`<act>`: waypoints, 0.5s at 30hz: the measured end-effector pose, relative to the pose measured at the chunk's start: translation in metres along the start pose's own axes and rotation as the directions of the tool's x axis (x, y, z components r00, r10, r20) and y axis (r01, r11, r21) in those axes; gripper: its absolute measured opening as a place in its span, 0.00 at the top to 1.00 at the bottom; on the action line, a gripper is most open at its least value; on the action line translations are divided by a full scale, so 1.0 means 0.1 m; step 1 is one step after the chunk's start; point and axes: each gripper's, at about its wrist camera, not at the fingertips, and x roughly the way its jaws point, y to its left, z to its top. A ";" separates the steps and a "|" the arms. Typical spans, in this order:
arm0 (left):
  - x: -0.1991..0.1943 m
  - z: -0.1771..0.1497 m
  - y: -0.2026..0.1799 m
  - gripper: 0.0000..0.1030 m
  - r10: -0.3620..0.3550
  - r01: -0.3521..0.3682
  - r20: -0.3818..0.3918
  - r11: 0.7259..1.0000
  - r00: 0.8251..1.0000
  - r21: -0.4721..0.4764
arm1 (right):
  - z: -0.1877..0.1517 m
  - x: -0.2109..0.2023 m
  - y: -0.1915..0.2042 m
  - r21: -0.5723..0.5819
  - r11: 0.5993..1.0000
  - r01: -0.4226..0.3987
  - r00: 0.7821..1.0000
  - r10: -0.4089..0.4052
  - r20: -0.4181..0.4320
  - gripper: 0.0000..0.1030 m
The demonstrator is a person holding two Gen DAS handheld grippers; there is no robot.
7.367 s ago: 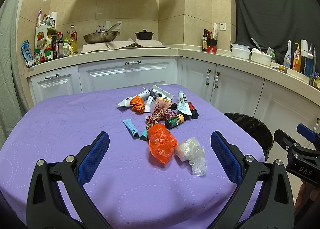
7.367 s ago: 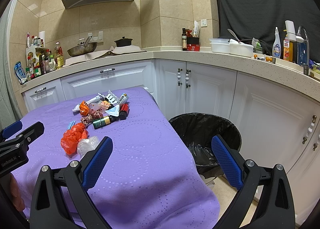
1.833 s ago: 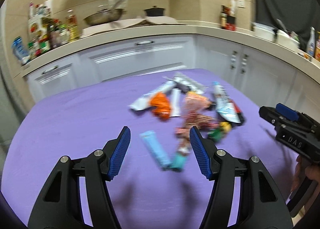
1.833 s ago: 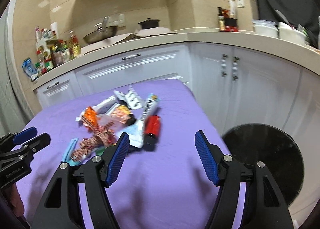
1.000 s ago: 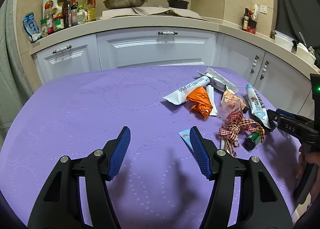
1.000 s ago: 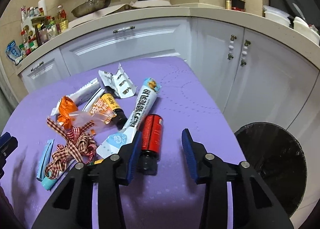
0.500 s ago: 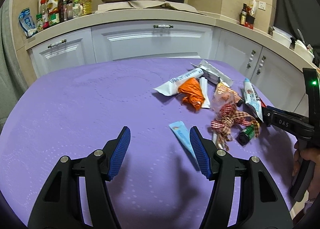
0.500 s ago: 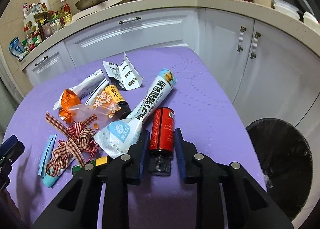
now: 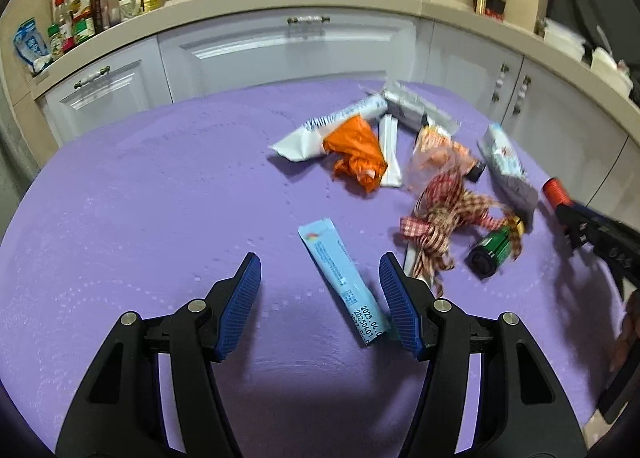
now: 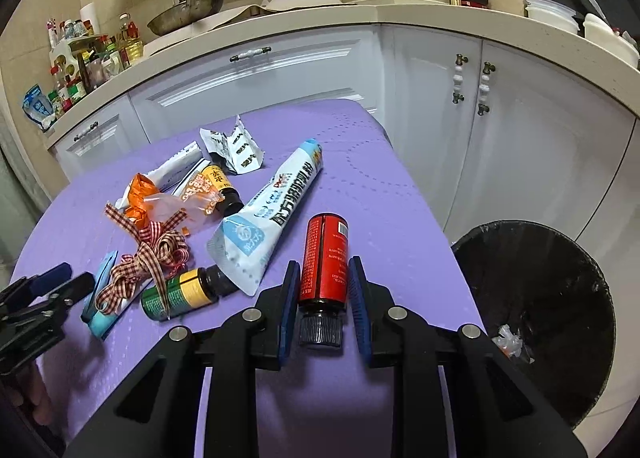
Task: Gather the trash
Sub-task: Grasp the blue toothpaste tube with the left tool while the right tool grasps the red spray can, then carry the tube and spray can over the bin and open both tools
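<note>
My right gripper (image 10: 324, 286) has its two blue pads pressed on the sides of the red bottle (image 10: 326, 256). The bottle lies on the purple cloth (image 10: 380, 194), with its black cap toward me and its bottom pointing away. I am pinching it at the lower part of the body, just above the cap.

My left gripper (image 9: 320, 298) has its jaws spread, and they hold nothing. The blue sachet (image 9: 340, 282) lies flat on the cloth between them, nearer to the right pad (image 9: 394, 300); I cannot tell if its end touches that pad.

The rest of the trash is in a loose pile on the cloth. The checked ribbon (image 10: 150, 254) lies partly over the green bottle (image 10: 180, 294). The big white tube (image 10: 268, 218) lies just beside the red bottle, on its left in the right wrist view. Farther away are the orange bag (image 9: 356, 154), a clear wrapper (image 10: 188, 206), a small brown bottle (image 10: 222, 186) and a torn white packet (image 10: 236, 146).

The black bin (image 10: 536, 298) stands on the floor, beside the table on the right side. It has a black liner, and some small scraps lie at its bottom.
</note>
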 end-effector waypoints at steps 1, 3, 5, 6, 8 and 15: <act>0.04 -0.01 0.00 0.42 0.000 0.000 -0.016 1.000 1.000 0.000 | -0.01 -0.01 0.00 0.000 1.000 -0.002 1.000 0.002 0.001 0.75; 0.08 -0.01 0.02 0.43 -0.006 0.006 -0.041 1.000 0.999 -0.007 | -0.02 -0.02 0.00 0.000 1.000 -0.005 1.000 0.005 0.002 0.75; 0.11 -0.02 0.04 0.49 -0.007 0.006 -0.055 1.000 0.998 -0.012 | -0.03 -0.03 -0.01 0.001 1.000 -0.006 1.000 0.006 0.003 0.75; 0.13 -0.02 0.05 0.58 -0.013 0.013 -0.065 1.000 0.998 -0.010 | -0.03 -0.04 -0.01 0.003 1.000 -0.007 1.000 0.007 0.004 0.75; 0.11 -0.03 0.06 0.68 -0.019 0.019 -0.061 1.000 0.998 -0.002 | -0.05 -0.04 -0.02 0.005 1.000 -0.007 1.000 0.007 0.005 0.75; 0.01 -0.06 0.17 0.88 -0.038 0.038 -0.027 0.999 0.999 -0.019 | -0.11 -0.09 -0.04 0.012 1.000 -0.004 1.000 0.004 0.020 0.75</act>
